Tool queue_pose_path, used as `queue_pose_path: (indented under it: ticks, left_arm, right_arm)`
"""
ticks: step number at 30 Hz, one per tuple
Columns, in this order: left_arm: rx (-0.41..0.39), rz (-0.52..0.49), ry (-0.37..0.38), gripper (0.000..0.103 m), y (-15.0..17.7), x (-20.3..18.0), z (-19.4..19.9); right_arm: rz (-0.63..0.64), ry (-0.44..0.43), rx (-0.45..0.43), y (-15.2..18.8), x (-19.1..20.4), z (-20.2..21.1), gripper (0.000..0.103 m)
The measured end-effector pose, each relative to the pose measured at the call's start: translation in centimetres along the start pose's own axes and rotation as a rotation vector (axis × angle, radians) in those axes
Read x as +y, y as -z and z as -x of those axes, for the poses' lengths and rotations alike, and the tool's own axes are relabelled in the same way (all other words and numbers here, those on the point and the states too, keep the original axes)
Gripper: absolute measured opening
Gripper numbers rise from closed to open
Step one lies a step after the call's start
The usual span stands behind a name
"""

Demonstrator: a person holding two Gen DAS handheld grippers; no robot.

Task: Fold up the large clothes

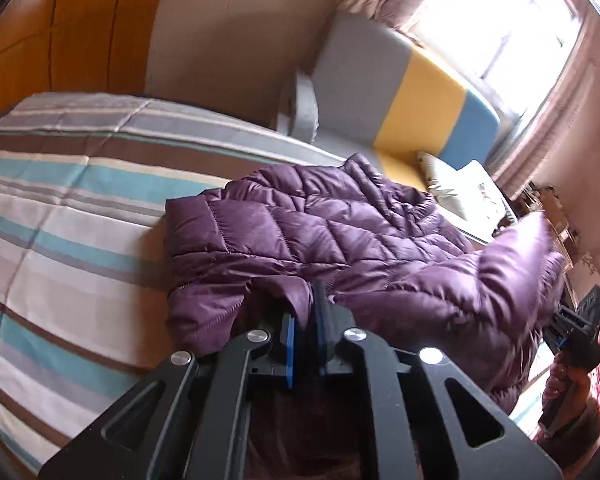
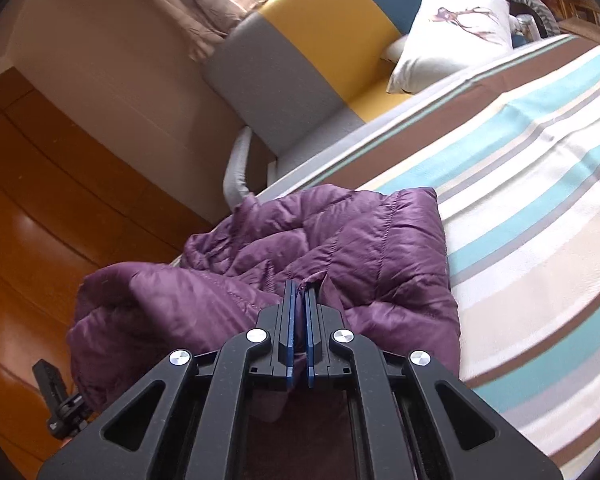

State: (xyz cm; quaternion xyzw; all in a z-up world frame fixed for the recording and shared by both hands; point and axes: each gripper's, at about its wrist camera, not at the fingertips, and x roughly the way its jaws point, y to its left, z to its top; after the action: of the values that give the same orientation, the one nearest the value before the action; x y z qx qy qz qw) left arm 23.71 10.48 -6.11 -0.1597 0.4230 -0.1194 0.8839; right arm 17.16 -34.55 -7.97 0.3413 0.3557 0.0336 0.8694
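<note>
Item: purple quilted jacket [image 1: 320, 220], the one large garment we handle. Shell of glossy, slippery-looking fabric, puffed and stitched into diamond and bar-shaped panels; seams show as fine raised lines of thread. It lies crumpled and partly doubled over on the bed [image 1: 60, 208], with one squared end lying flat on the cover and the opposite bulk lifted and bunched where we hold it.

Left tongs [image 1: 306, 316]: black frame, blue pads, round silver rivets. A fold of the jacket's hem sits between the pads, which stand slightly apart; we read this as a loose pinch on the cloth.

Right tongs [image 2: 299, 292]: same build, pads pressed together on a stitched edge of the jacket [image 2: 300, 248], fabric gathered at their tips. In the left wrist view the right tongs [image 1: 576, 328] appear past the jacket's lifted end, with a hand [image 1: 568, 380] on their grip.

Bed cover: woven cloth in flat bands of white, teal, grey, beige and brown, smooth around the jacket.

Beyond the jacket, at the bed's head: padded headboard [image 1: 400, 92] in grey, yellow and blue blocks; a white printed pillow [image 2: 452, 36] against it.

To the jacket's side: glossy orange-brown wooden wardrobe [image 2: 40, 208]. Behind the headboard: pale curtain [image 2: 188, 4].
</note>
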Motion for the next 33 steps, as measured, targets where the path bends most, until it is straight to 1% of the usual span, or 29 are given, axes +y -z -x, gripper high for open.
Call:
queue_pose_path:
  ticks: [1, 2, 3, 4, 5, 6, 7, 8, 9, 10, 12, 13, 15, 16, 19, 20, 21, 23, 25, 26, 27, 28, 29, 30, 31, 33]
  left_arm:
    - [0.002, 0.016, 0.001, 0.013, -0.2, 0.3, -0.6]
    - [0.003, 0.043, 0.015, 0.018, -0.5, 0.6, -1.1]
    - [0.002, 0.066, 0.034, 0.027, -0.6, 0.9, -1.4]
    - [-0.004, 0.092, 0.055, 0.031, -0.6, 1.2, -1.4]
    - [-0.019, 0.129, 0.079, 0.041, -0.9, 1.7, -1.3]
    - [-0.050, 0.159, 0.093, 0.052, -1.0, 2.2, -0.9]
    - [-0.088, 0.178, 0.088, 0.060, -1.1, 2.5, -0.4]
    - [-0.157, 0.187, 0.049, 0.073, -1.1, 3.0, 0.6]
    - [-0.195, 0.183, 0.032, 0.076, -1.1, 3.2, 1.3]
    - [-0.224, 0.171, 0.027, 0.076, -1.0, 3.3, 1.8]
    - [-0.234, 0.131, 0.020, 0.078, -0.6, 3.2, 2.1]
    - [-0.228, 0.102, 0.020, 0.079, -0.3, 2.9, 2.0]
    - [-0.198, 0.021, 0.003, 0.084, 0.6, 2.0, 1.3]
    - [-0.177, -0.018, -0.014, 0.084, 1.3, 1.6, 0.8]
    - [-0.127, -0.076, -0.015, 0.084, 2.7, 0.8, -0.4]
    - [-0.112, -0.088, -0.016, 0.082, 3.2, 0.9, -0.6]
    - [-0.088, -0.105, -0.011, 0.080, 3.7, 0.6, -1.2]
    - [-0.064, -0.135, -0.013, 0.076, 4.3, -0.2, -1.8]
    - [-0.061, -0.163, -0.031, 0.075, 5.1, -0.8, -2.0]
    - [-0.063, -0.162, -0.027, 0.071, 5.4, -0.9, -2.0]
    - [-0.054, -0.160, -0.020, 0.063, 5.8, -0.9, -1.9]
    - [-0.047, -0.158, -0.017, 0.056, 6.0, -1.0, -1.9]
    - [-0.022, -0.154, 0.010, 0.036, 6.2, -1.0, -1.9]
    - [0.007, -0.159, 0.040, 0.019, 6.5, -1.3, -1.9]
    - [0.032, -0.175, 0.055, 0.016, 6.7, -1.7, -1.9]
    - [0.048, -0.222, 0.053, 0.011, 7.2, -2.4, -1.3]
  right_arm:
    - [-0.004, 0.002, 0.001, -0.1, -0.3, -0.5, 0.005]
    - [-0.011, 0.013, 0.002, -0.3, -0.6, -1.0, 0.006]
    - [-0.020, 0.015, 0.001, -0.4, -0.9, -1.3, 0.010]
    - [-0.037, 0.006, -0.004, -0.5, -1.2, -1.5, 0.018]
    - [-0.057, 0.000, -0.017, -0.6, -1.6, -1.7, 0.026]
    - [-0.086, 0.000, -0.050, -0.7, -2.2, -1.3, 0.051]
    - [-0.107, -0.002, -0.080, -0.7, -2.6, -0.9, 0.068]
    - [-0.123, -0.008, -0.110, -0.5, -3.0, -0.4, 0.080]
    - [-0.131, -0.042, -0.134, -0.4, -3.4, 0.3, 0.080]
    - [-0.123, -0.053, -0.129, -0.3, -3.4, 0.5, 0.080]
    - [-0.070, -0.038, -0.118, 0.1, -3.2, 1.1, 0.080]
    - [-0.036, -0.036, -0.110, 0.4, -2.9, 1.3, 0.080]
    - [0.050, -0.003, -0.080, 1.3, -1.9, 1.4, 0.080]
    - [0.088, 0.014, -0.069, 1.7, -1.5, 1.5, 0.079]
    - [0.182, 0.067, -0.038, 3.0, -0.4, 1.5, 0.077]
    - [0.214, 0.081, -0.027, 3.5, -0.1, 1.4, 0.075]
    - [0.235, 0.092, -0.013, 3.7, 0.1, 1.1, 0.073]
    - [0.248, 0.120, 0.025, 4.2, 0.0, 0.6, 0.072]
    - [0.227, 0.100, 0.038, 4.7, -0.3, 0.4, 0.072]
    - [0.216, 0.087, 0.041, 5.0, -0.5, 0.5, 0.072]
    - [0.214, 0.081, 0.048, 5.1, -0.8, 0.6, 0.071]
    - [0.219, 0.079, 0.056, 5.5, -0.8, 0.5, 0.057]
    - [0.235, 0.077, 0.076, 5.8, -0.8, 0.4, 0.049]
    - [0.252, 0.080, 0.105, 6.3, -0.7, 0.3, 0.039]
    - [0.254, 0.074, 0.116, 6.6, -0.4, 0.2, 0.029]
    - [0.237, 0.043, 0.155, 7.1, -0.7, 0.6, 0.018]
